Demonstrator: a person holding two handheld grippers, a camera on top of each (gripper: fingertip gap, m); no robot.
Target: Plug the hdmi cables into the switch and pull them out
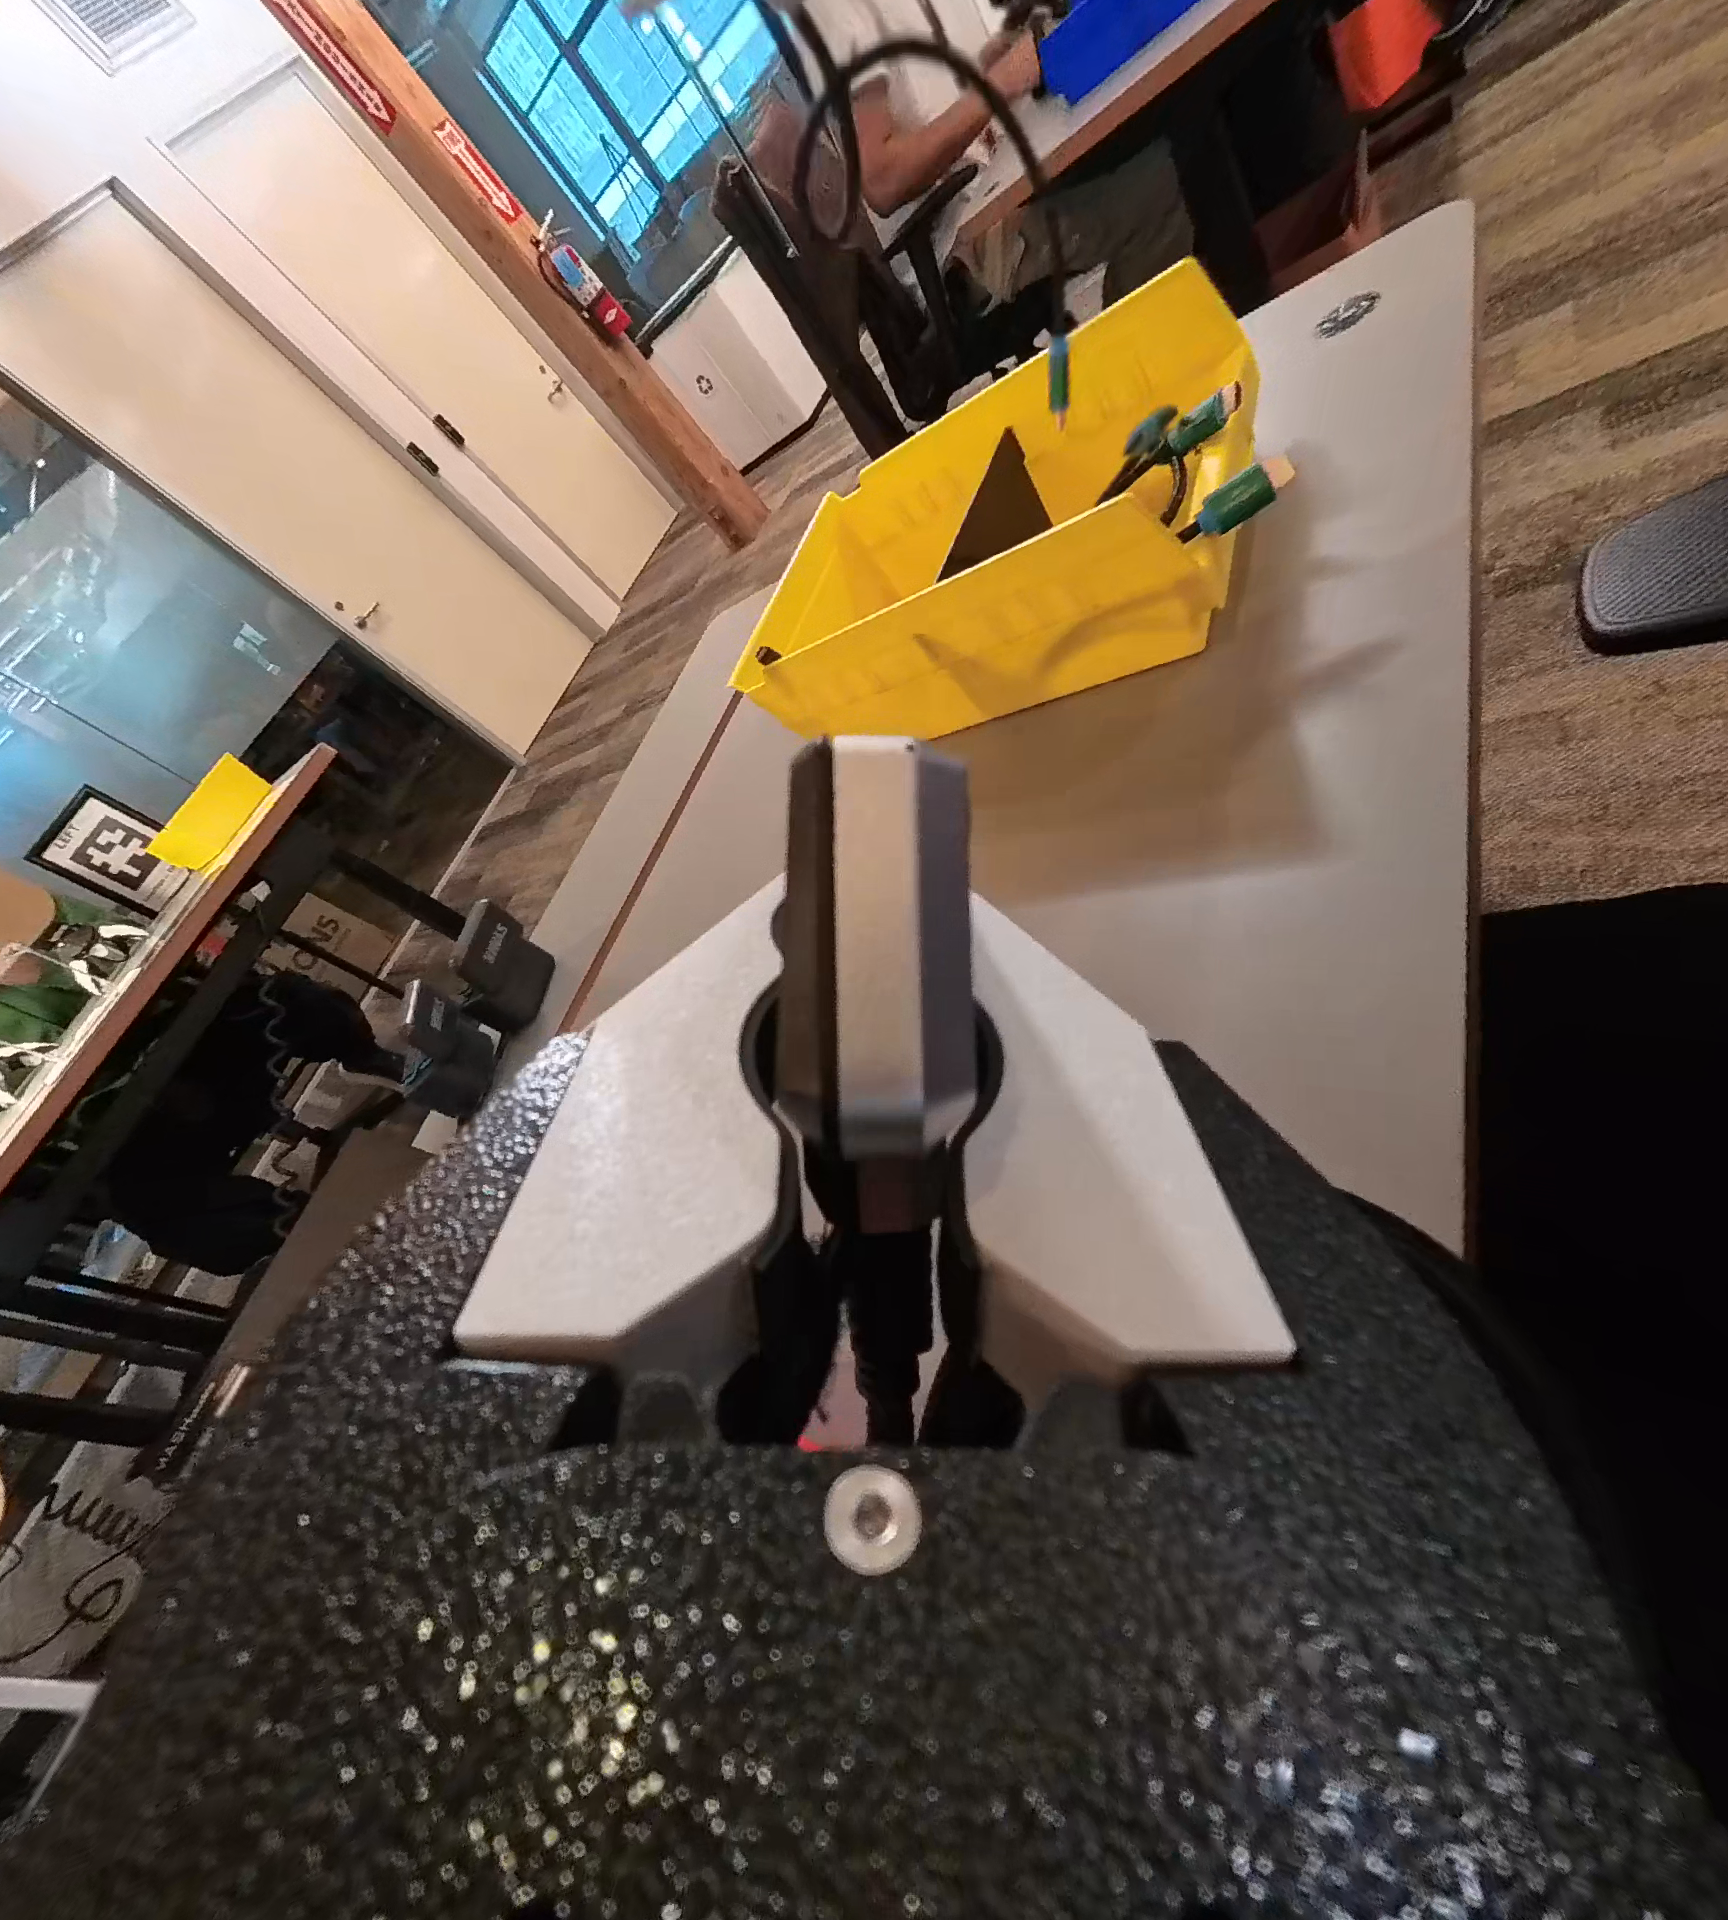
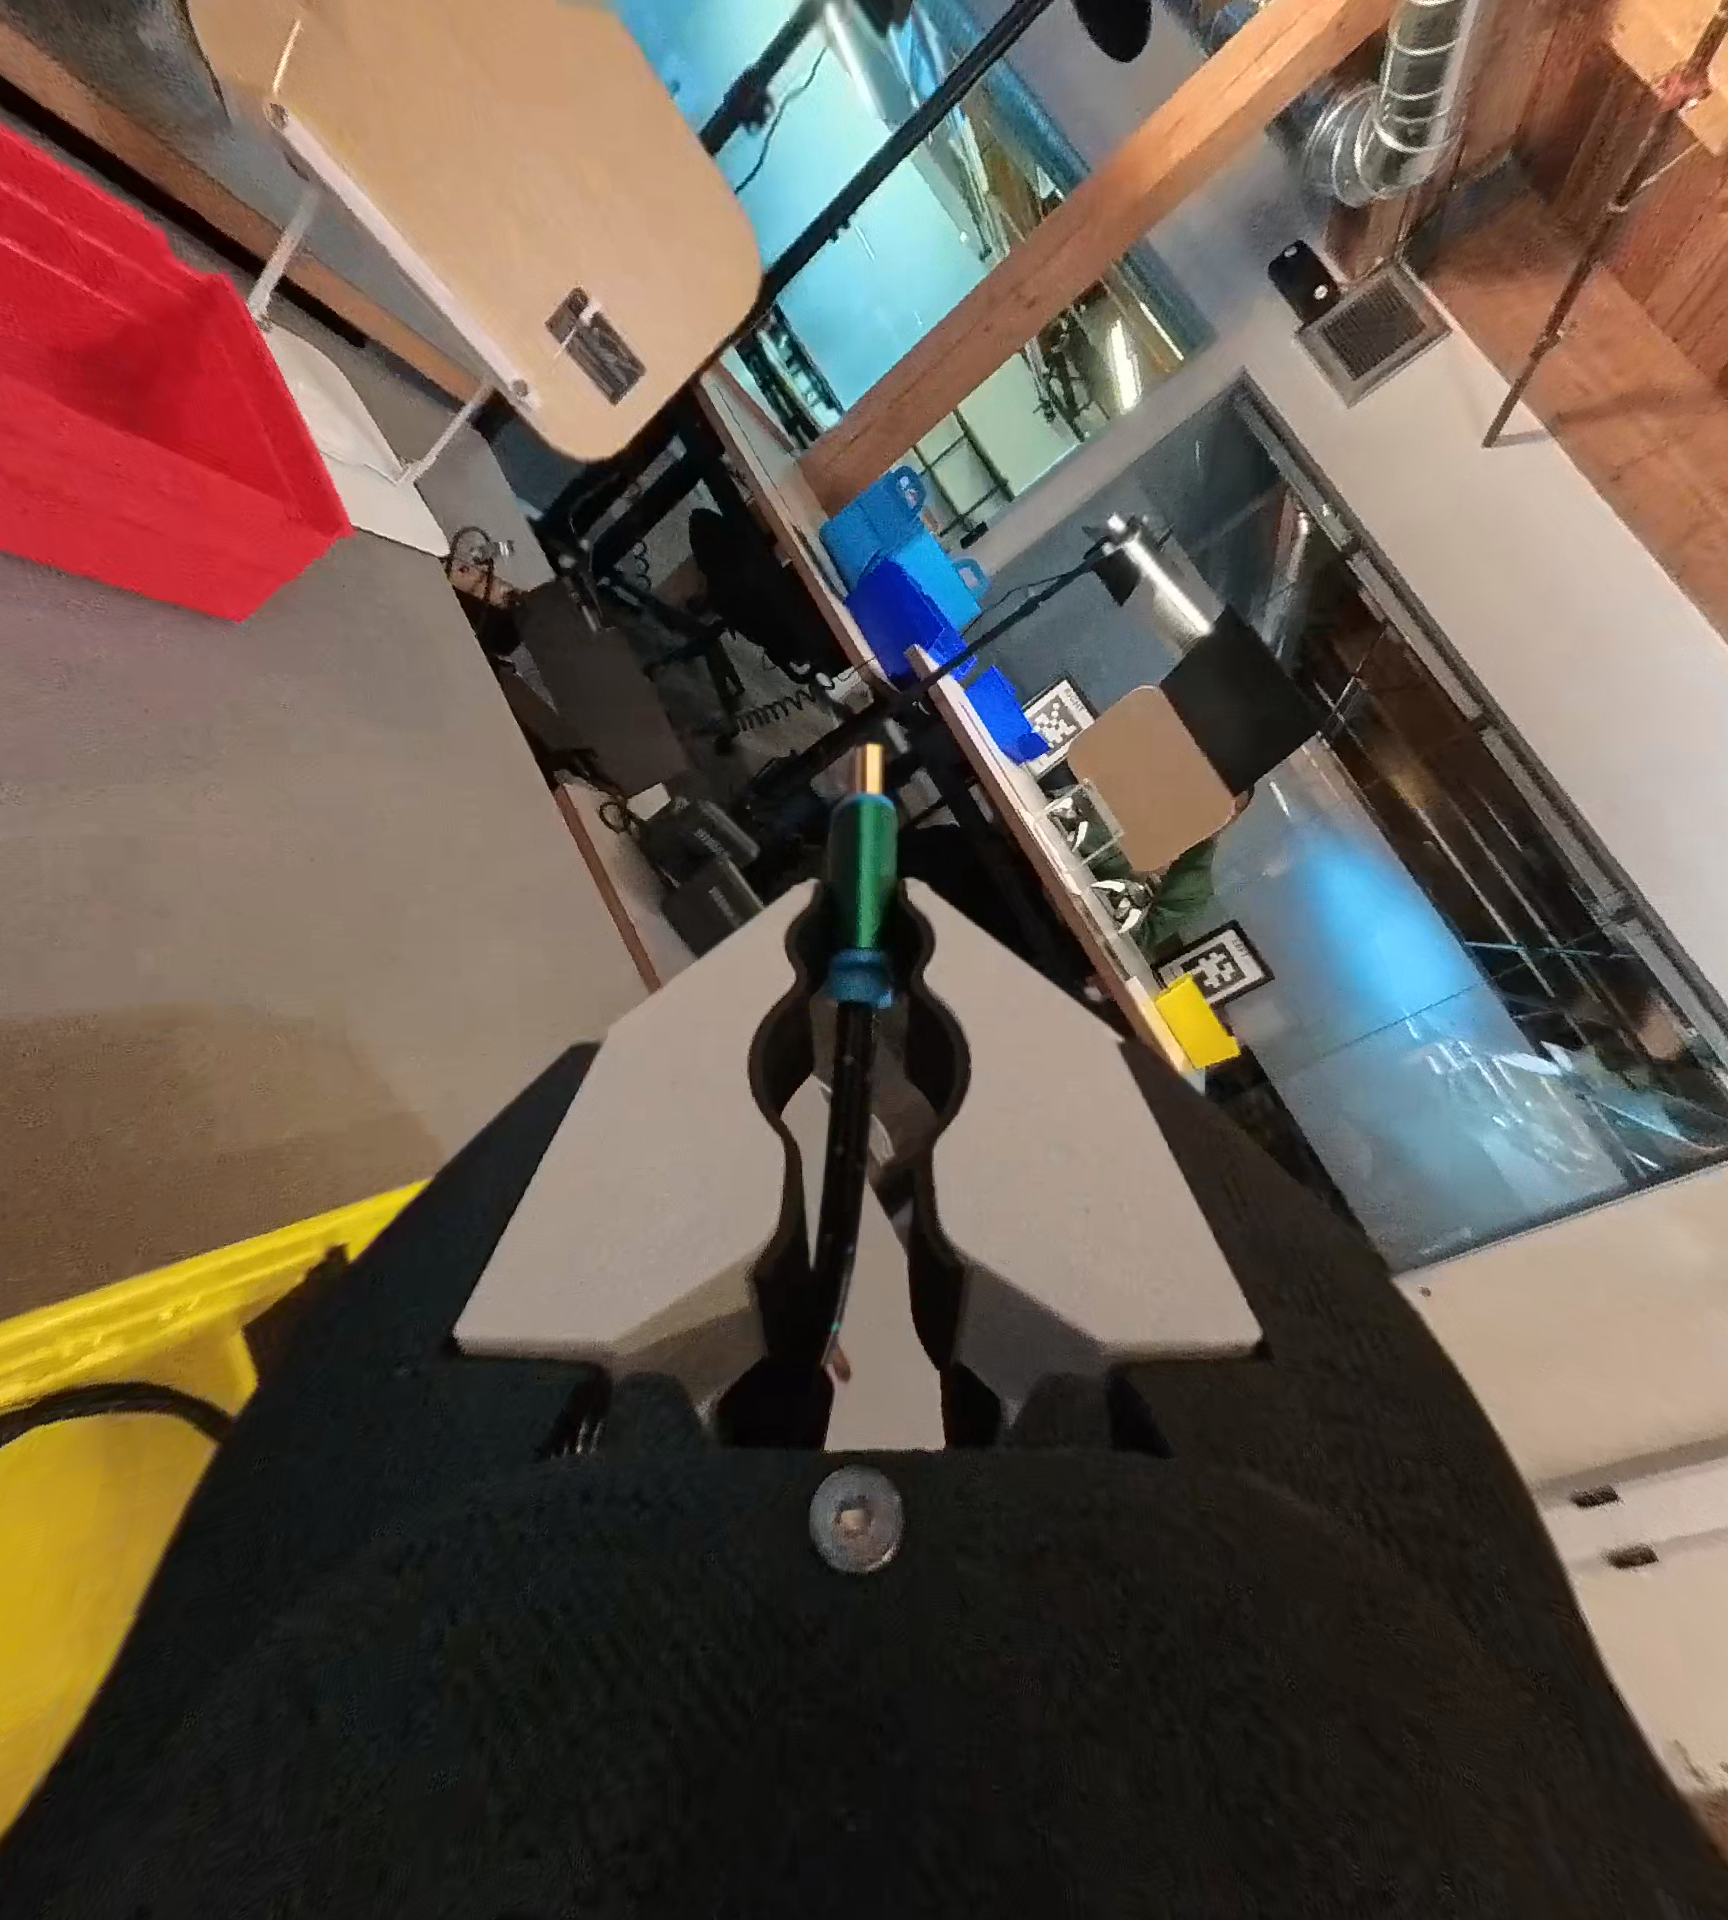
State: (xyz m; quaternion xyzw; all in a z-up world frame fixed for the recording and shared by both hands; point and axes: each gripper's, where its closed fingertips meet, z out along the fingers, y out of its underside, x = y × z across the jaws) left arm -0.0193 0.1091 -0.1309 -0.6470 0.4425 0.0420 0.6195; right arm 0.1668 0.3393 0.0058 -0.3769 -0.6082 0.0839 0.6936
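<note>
With the left gripper [image 1: 875, 935] clamped on the switch [image 1: 875, 935] and the right gripper [image 2: 865, 935] pinching a cable's [image 2: 844, 1132] green plug [image 2: 862, 868], square plug to port, then push straight.

The bin [image 1: 995, 603] sits on the surface [image 1: 1307, 831]; cable plugs [image 1: 1234, 499] lie in its right end.
</note>
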